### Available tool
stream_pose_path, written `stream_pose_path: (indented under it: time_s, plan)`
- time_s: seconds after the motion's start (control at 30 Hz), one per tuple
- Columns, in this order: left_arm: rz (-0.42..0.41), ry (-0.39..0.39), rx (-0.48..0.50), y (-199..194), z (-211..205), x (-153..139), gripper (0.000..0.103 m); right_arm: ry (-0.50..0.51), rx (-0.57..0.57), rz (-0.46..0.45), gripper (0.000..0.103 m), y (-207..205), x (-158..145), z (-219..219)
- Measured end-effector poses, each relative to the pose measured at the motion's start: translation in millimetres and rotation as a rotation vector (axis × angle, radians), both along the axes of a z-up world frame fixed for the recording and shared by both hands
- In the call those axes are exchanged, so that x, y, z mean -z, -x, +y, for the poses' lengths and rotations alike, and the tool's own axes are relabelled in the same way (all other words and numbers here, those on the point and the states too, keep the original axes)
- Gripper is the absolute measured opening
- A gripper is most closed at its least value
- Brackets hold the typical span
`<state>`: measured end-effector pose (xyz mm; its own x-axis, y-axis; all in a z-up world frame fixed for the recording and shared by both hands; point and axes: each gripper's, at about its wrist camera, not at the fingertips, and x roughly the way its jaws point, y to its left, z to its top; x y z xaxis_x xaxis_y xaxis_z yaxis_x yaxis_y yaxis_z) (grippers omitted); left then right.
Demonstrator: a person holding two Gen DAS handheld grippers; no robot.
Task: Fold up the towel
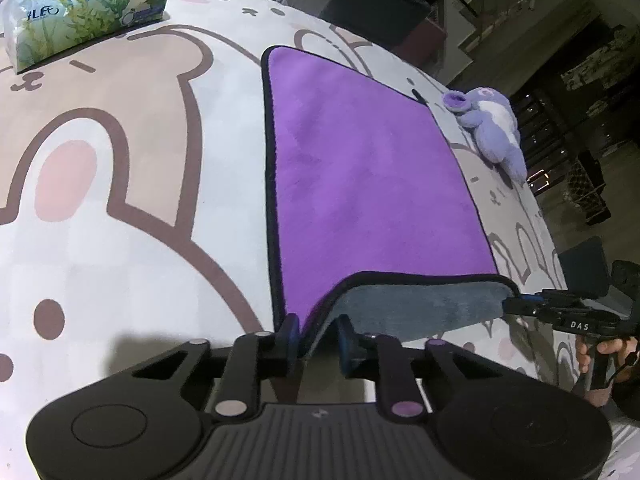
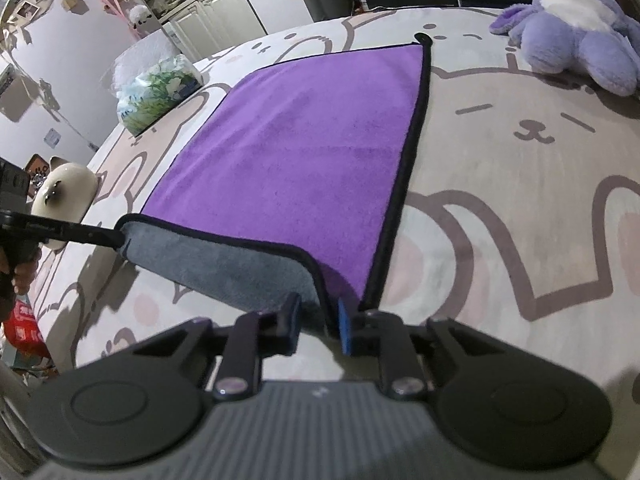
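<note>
Both near corners of the purple towel (image 1: 360,176) are lifted, grey underside showing; left gripper (image 1: 318,338) and right gripper (image 2: 320,322) each pinch one

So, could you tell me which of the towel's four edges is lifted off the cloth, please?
The near edge of the towel, pinched by the left gripper and right gripper, shows its grey underside; the others lie flat.

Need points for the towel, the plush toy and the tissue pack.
towel (image 1: 360,168), left wrist view, middle of its flat purple face.
plush toy (image 2: 576,36), right wrist view, its lavender body.
tissue pack (image 1: 84,8), left wrist view, its printed front.
</note>
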<state>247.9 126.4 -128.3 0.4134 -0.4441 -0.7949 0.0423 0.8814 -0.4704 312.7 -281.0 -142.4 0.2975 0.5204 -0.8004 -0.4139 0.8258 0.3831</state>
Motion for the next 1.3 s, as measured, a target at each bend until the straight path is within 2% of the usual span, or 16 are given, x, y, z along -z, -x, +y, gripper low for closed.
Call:
stream_pose_path:
  time_s: [0.23,0.4,0.8,1.3]
  plan:
    - [-0.014,-0.015,0.004,1.9,-0.9,-2.8,0.009,0.023,-0.022,-0.026,0.006,2.6,-3.7,4.8]
    - [-0.045,-0.016,0.001,2.9,-1.7,-9.2,0.006,0.023,-0.011,-0.060,0.006,4.8,-10.9,2.1]
    - [-0.214,-0.006,-0.069,6.6,-1.7,-49.6,0.005,-0.033,0.064,-0.150,0.005,2.4,-35.7,-8.7]
    - [-0.362,-0.051,-0.121,0.4,-5.0,-84.9,0.004,-0.119,0.155,-0.284,0.005,-17.4,-70.9,-8.0]
